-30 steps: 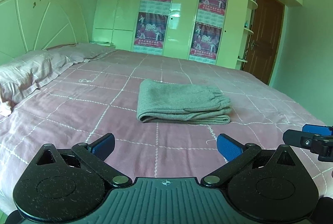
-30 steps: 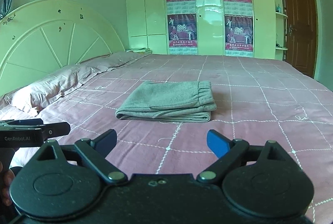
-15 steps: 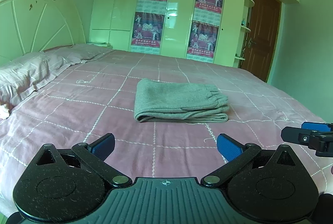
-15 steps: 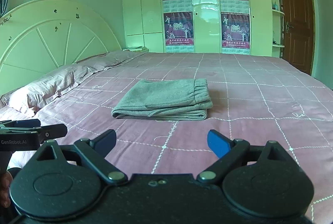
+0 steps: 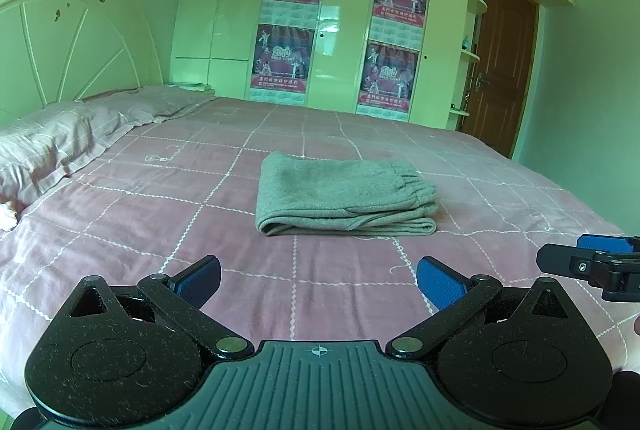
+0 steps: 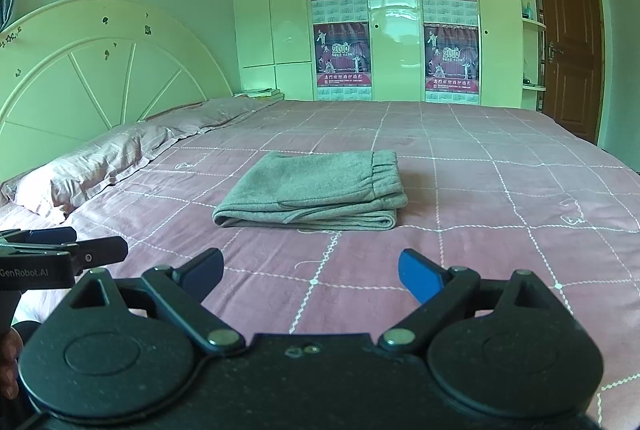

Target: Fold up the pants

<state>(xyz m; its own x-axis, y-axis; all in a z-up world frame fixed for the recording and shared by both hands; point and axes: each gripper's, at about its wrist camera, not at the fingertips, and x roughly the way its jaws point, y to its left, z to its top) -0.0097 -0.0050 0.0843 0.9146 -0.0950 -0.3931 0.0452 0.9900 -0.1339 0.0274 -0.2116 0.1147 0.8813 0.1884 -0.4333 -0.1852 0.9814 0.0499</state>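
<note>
The left gripper (image 5: 318,280) sits low in the foreground, its two blue-padded fingers spread wide with nothing between them. The right gripper (image 6: 310,272) is the same: fingers wide apart, empty, hovering over the near part of the bed (image 6: 500,198). Each gripper's tip shows at the edge of the other's view, so they sit side by side. Beyond them, well apart from both, the grey pants (image 6: 316,190) lie in the middle of the pink checked bedcover as a compact folded stack, elastic waistband on the right, folded edge on the left. A pillow (image 5: 52,146) lies at the far left by the headboard. The fold looks finished, so the main risk is further contact: a finger dragged across the top layer could slide it off the layers beneath, and pinching only one layer to lift would let the stack fall open.
</note>
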